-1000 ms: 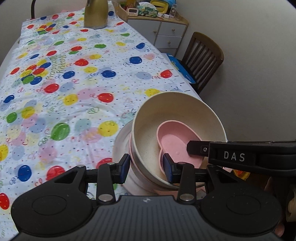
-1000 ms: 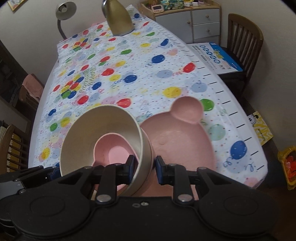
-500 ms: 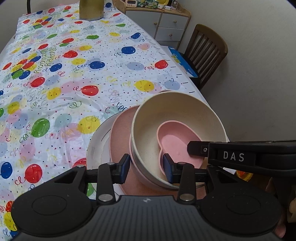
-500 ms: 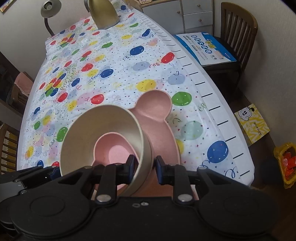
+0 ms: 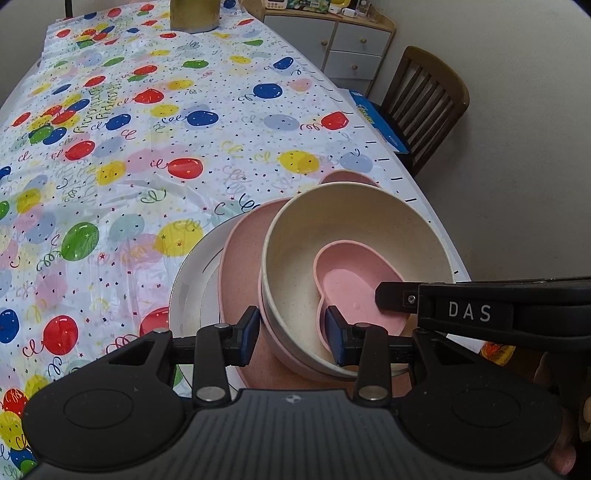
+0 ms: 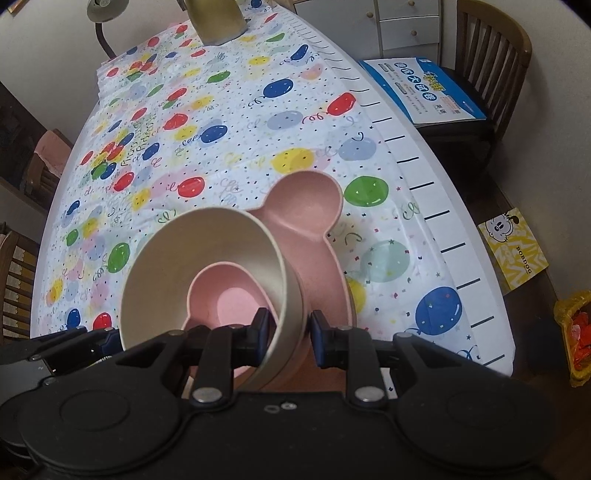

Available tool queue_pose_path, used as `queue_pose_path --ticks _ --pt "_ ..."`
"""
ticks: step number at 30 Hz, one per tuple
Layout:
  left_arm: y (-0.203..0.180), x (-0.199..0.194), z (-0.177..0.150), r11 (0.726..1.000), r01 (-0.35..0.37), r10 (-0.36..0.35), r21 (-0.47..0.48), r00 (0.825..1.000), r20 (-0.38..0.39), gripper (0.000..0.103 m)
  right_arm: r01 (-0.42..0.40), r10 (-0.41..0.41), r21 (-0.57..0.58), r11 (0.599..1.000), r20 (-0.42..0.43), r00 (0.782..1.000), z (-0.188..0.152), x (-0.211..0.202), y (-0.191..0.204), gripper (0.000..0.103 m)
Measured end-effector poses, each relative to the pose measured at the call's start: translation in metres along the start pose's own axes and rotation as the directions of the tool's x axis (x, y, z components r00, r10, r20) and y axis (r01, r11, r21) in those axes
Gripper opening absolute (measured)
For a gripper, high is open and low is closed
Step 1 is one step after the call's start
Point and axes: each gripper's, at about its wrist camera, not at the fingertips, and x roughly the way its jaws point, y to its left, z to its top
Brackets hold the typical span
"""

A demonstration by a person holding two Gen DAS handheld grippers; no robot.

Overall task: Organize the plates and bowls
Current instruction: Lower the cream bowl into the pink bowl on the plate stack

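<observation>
A cream bowl point(image 5: 354, 236) with a small pink heart-shaped bowl point(image 5: 354, 284) inside is held above a pink bear-eared plate point(image 5: 240, 258), which lies on a white plate point(image 5: 188, 280) near the table's front right edge. My left gripper point(image 5: 291, 328) is shut on the near wall of the stacked bowls. My right gripper point(image 6: 288, 336) is shut on the opposite wall of the cream bowl point(image 6: 199, 258); the pink plate point(image 6: 306, 214) and heart bowl point(image 6: 229, 295) also show there. A second pinkish bowl seems nested under the cream one.
The table wears a balloon-print cloth point(image 5: 147, 129). A gold lamp base point(image 5: 194, 14) stands at the far end. A wooden chair point(image 5: 424, 99) with a blue box point(image 6: 421, 88) and a drawer cabinet point(image 5: 332, 44) stand to the right. The table edge point(image 6: 461, 258) is close by.
Both grippers have lifted the bowl stack and drawn it back toward me. More of the pink plate and the white plate beneath now shows.
</observation>
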Motion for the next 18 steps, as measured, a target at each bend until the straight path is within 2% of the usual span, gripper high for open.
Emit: queue_pose_path --ticks 18 --pt "0.0068 0.0078 -0.0072 0.998 -0.005 0.004 -0.068 1.0 -0.019 0.037 -0.028 0.027 -0.025 0.999 -0.018 0.999 -0.0016 0.0076 -0.0018 0.024"
